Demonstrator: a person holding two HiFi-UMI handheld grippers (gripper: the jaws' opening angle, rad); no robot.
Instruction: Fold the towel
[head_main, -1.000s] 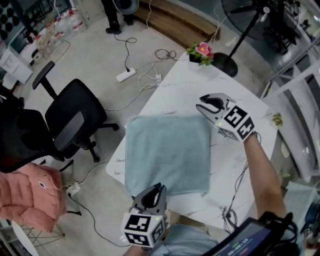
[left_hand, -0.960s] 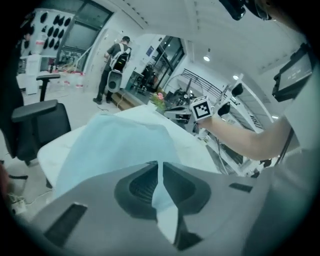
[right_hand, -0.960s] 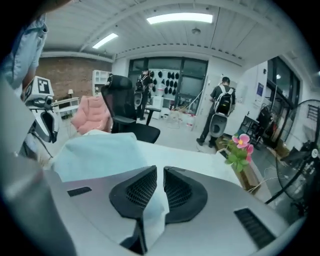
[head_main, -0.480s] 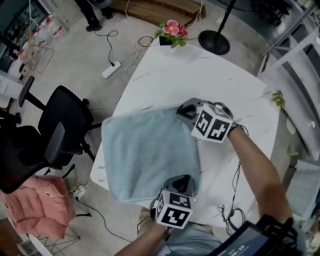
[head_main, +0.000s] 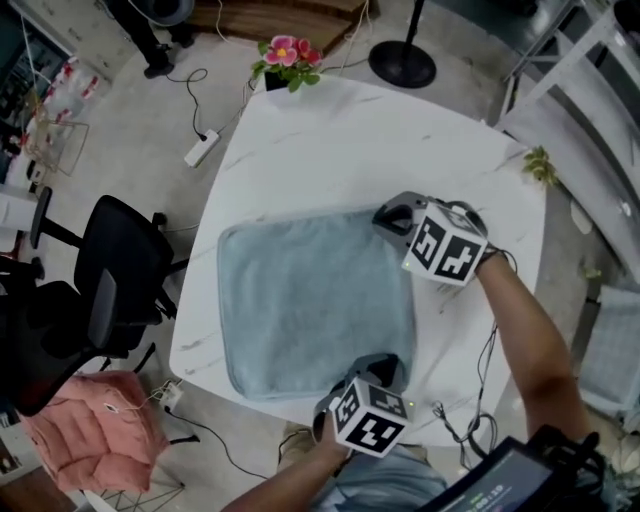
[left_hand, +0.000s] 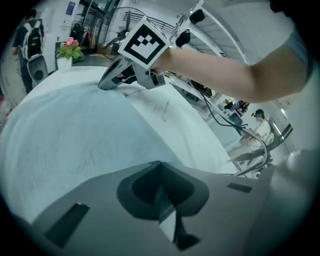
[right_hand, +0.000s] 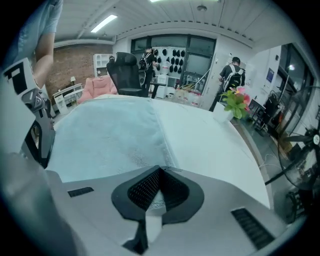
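1. The towel (head_main: 310, 300), pale blue, lies spread flat on the white table (head_main: 330, 140), toward the side nearest the person. One edge lies close to the table's rim on the chair side.
2. The right gripper (head_main: 385, 218) sits at the towel's far right corner, pointing down at a slant. Its jaws have just closed and are pressed together, with a bit of the towel's edge nipped between the pads.
3. The left gripper (head_main: 378, 362) is at the near right corner, also slanting down. Its jaws have just closed too, and the tips meet on the cloth at the towel's edge.
4. So both grippers work the same right-hand edge of the towel, one at each end, well apart from each other.
5. The rest of the towel looks smooth, with no fold in it.
6. A small pot of pink flowers (head_main: 285, 60) stands at the table's far corner, well clear of the towel.
7. On the floor beside the table stands a black chair (head_main: 110, 290), with a pink garment (head_main: 95, 440) heaped nearby and a power strip (head_main: 198, 150) with trailing cables.
8. The right gripper view shows a person with a backpack (right_hand: 232, 75) standing far off across the room.
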